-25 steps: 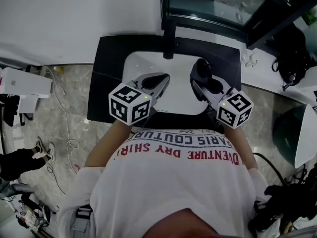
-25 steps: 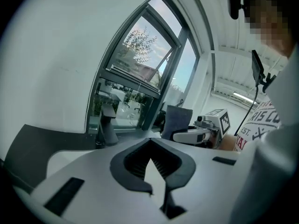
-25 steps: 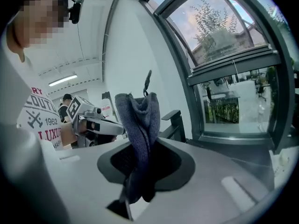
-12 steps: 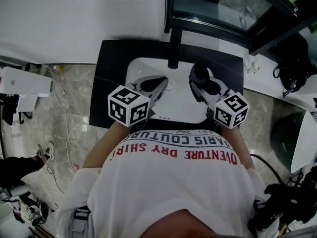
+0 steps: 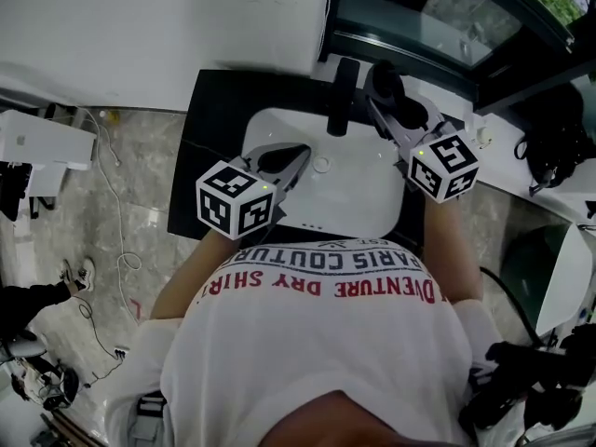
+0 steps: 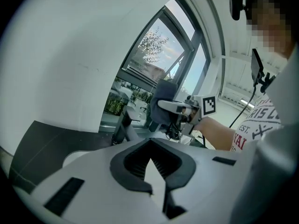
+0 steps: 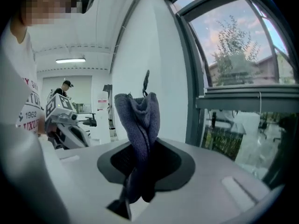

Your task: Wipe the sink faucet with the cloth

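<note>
**Soft cloth pinched, faucet just beside it**

The left gripper (image 5: 298, 155) hangs over the sink's (image 5: 358, 203) 9 o'clock edge, tongs pressed together on nothing; the dark faucet (image 5: 341, 96) stands at the basin's 12 o'clock; just beside it, at 1 o'clock, the right gripper (image 5: 384, 93) pinches the grey cloth (image 7: 139, 120), which flops up in limp folds. It looks light and soft; a bunched mid-fold grip should suit wiping the stiff, likely slippery spout.
</note>
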A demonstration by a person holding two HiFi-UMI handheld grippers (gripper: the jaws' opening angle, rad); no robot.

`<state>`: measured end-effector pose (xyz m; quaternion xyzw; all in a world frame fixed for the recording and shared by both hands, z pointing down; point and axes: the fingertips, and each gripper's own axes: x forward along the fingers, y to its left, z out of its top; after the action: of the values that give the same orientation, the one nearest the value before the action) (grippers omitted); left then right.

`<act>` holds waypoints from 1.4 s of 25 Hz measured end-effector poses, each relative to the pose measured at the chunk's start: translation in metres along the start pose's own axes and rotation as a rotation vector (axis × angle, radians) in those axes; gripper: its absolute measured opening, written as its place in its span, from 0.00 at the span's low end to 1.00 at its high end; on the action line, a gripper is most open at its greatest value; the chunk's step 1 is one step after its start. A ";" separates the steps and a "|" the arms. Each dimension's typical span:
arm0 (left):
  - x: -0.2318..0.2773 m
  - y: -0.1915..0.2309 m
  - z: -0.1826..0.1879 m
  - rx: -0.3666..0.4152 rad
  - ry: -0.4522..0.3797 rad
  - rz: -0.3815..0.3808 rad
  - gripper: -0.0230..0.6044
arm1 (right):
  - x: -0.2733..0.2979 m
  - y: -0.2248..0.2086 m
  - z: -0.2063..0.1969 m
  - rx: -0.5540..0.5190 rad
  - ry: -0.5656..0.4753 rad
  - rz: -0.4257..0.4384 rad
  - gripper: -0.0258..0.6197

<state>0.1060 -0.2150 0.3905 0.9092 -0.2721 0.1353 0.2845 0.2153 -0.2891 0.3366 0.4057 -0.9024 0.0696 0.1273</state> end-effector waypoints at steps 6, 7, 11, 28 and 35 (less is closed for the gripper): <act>0.001 0.020 -0.005 -0.033 -0.009 0.020 0.04 | 0.043 -0.032 0.017 -0.093 -0.007 -0.038 0.17; 0.001 0.022 -0.006 -0.042 -0.011 0.021 0.04 | 0.050 -0.036 0.015 -0.101 -0.002 -0.040 0.16; 0.000 0.032 -0.013 -0.073 -0.007 0.037 0.04 | 0.081 -0.047 0.006 -0.104 0.028 -0.035 0.16; -0.021 0.041 -0.032 -0.108 0.007 0.049 0.04 | 0.109 -0.039 -0.019 -0.056 0.062 -0.046 0.16; -0.021 0.041 -0.036 -0.110 0.009 0.035 0.04 | 0.095 -0.017 -0.029 -0.063 0.063 -0.030 0.16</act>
<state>0.0621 -0.2137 0.4290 0.8867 -0.2936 0.1291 0.3331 0.1721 -0.3614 0.3919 0.4125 -0.8935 0.0522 0.1693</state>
